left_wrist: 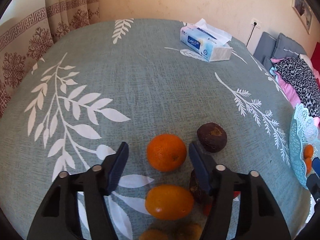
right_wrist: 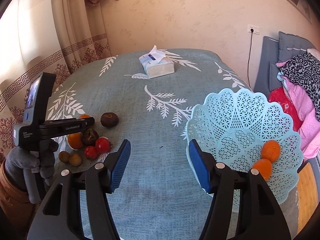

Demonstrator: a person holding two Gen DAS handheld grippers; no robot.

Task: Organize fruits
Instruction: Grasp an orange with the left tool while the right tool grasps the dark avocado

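My left gripper (left_wrist: 157, 150) is open, its blue pads on either side of an orange (left_wrist: 166, 152) on the table, not touching it. A second, oval orange (left_wrist: 169, 201) lies nearer, between the arms. A dark brown fruit (left_wrist: 212, 137) lies just right of the right finger, and another (left_wrist: 196, 188) sits partly behind that finger. My right gripper (right_wrist: 159, 146) is open and empty above the cloth, left of the light blue lattice basket (right_wrist: 236, 120), which holds two oranges (right_wrist: 270, 150). The right wrist view shows the left gripper (right_wrist: 60, 128) over the fruit pile, with red fruits (right_wrist: 102, 145) and small brown ones (right_wrist: 75, 159).
A tissue pack (right_wrist: 157, 66) lies at the far side of the table (right_wrist: 160, 170), which has a teal leaf-print cloth. Curtains hang at the left. A sofa with piled clothes (right_wrist: 300, 92) stands to the right. The basket also shows at the right edge of the left wrist view (left_wrist: 300, 138).
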